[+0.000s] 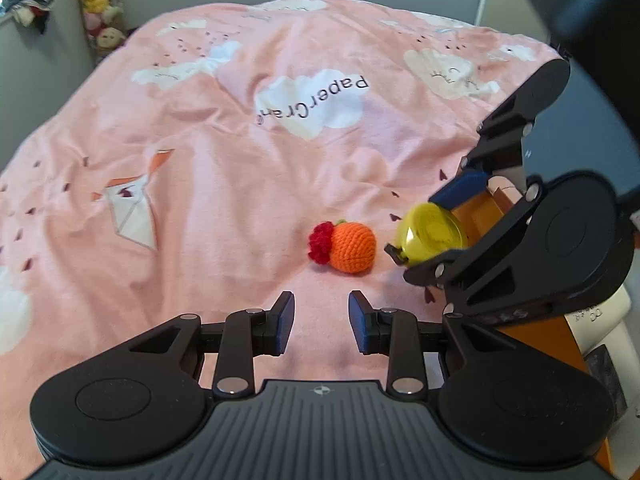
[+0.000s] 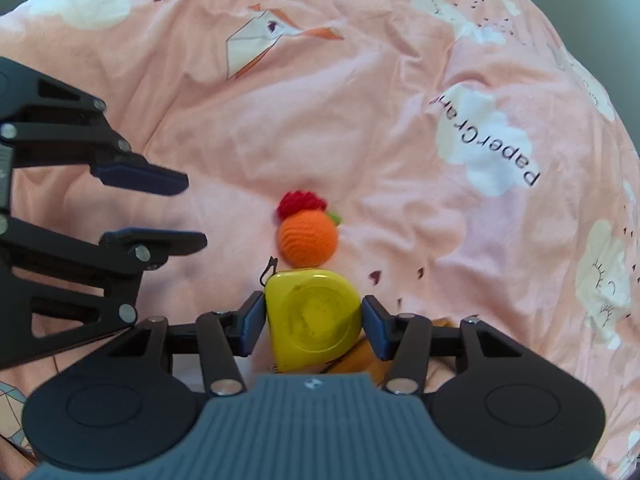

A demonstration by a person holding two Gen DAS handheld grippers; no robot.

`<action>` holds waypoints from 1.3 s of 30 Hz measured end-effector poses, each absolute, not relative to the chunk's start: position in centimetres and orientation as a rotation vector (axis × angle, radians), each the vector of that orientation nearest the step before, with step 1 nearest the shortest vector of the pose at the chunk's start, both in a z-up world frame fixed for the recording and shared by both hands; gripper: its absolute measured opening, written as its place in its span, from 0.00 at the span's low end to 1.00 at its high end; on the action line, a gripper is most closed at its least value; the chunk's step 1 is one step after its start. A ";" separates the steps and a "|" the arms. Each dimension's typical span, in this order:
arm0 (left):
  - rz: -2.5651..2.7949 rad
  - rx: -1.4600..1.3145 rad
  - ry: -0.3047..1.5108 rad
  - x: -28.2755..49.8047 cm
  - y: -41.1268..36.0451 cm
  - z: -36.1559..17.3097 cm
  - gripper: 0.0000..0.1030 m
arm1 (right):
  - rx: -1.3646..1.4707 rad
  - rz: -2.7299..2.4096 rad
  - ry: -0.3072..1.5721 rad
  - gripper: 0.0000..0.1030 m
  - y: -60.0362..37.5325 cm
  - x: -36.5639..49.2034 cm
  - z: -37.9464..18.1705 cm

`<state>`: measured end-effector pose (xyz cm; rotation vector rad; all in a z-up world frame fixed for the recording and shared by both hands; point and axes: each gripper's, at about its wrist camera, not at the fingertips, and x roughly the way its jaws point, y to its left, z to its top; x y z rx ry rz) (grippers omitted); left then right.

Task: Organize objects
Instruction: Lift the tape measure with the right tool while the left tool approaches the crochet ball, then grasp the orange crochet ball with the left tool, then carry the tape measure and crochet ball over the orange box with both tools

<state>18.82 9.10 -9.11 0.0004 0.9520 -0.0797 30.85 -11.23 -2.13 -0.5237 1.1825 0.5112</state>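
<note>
Surface: pink bed cover (image 1: 240, 184).
Right hand-held gripper (image 2: 313, 320): clenched on yellow tape measure (image 2: 314, 320).
Left hand-held gripper (image 1: 321, 320): released, empty.
Crochet ball (image 1: 352, 247): just above left gripper's tips, frame centre; left nearer.

Open bedspread (image 1: 224, 168) beyond crochet ball (image 1: 352, 247)

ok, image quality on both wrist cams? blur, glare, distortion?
Left wrist view: strong fisheye bend, the pink bedspread bulges; soft daylight, crochet orange sharp, far top-right corner dark and smeared. Right wrist view: same bend, dark vignette corners; yellow tape measure in the right tool is slightly soft with mild sheen; left tool edges a bit blurred.
</note>
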 end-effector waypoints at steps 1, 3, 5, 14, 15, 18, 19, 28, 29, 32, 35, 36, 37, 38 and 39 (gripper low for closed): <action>-0.092 0.007 0.958 19.0 9.2 -9.2 0.37 | -0.529 0.517 1.181 0.52 -11.3 31.1 -2.1; -0.130 0.036 0.954 19.2 9.2 -9.5 0.46 | -0.544 0.519 1.179 0.52 -11.5 31.6 -2.2; -0.164 0.067 0.959 19.4 8.9 -9.8 0.50 | -0.560 0.529 1.181 0.52 -11.6 32.0 -2.6; -0.243 0.136 0.939 23.2 7.9 -11.2 0.54 | -0.550 0.540 1.181 0.52 -12.9 34.4 -3.2; -0.252 0.154 0.932 23.7 7.7 -11.4 0.56 | -0.537 0.536 1.177 0.52 -13.2 34.8 -3.1; -0.270 0.211 0.918 24.9 6.9 -12.2 0.58 | -0.493 0.533 1.175 0.52 -14.0 35.7 -2.8; -0.274 0.221 0.924 25.3 6.7 -12.5 0.58 | -0.484 0.533 1.174 0.53 -14.2 35.9 -2.8; -0.234 0.153 0.954 27.1 7.2 -14.4 0.53 | -0.454 0.546 1.171 0.52 -14.7 36.5 -3.2; -0.225 0.146 0.953 27.0 7.2 -14.1 0.51 | -0.448 0.546 1.167 0.52 -14.7 36.5 -3.2; -0.201 0.114 0.931 26.2 7.5 -12.7 0.50 | -0.419 0.545 1.141 0.53 -14.9 36.3 -2.5; -0.183 0.084 0.889 24.7 7.7 -10.5 0.49 | -0.391 0.558 1.095 0.52 -15.0 35.4 -0.4; -0.177 0.082 0.864 24.0 7.8 -9.6 0.49 | -0.383 0.564 1.077 0.53 -15.1 34.9 0.5; -0.178 0.077 0.841 23.2 7.7 -8.6 0.49 | -0.377 0.569 1.058 0.52 -15.2 34.3 1.4; -0.185 0.067 0.819 22.4 7.6 -7.6 0.49 | -0.373 0.574 1.039 0.53 -15.5 33.6 2.4; -0.198 0.059 0.796 21.5 7.5 -6.4 0.49 | -0.369 0.580 1.024 0.52 -15.8 32.8 3.4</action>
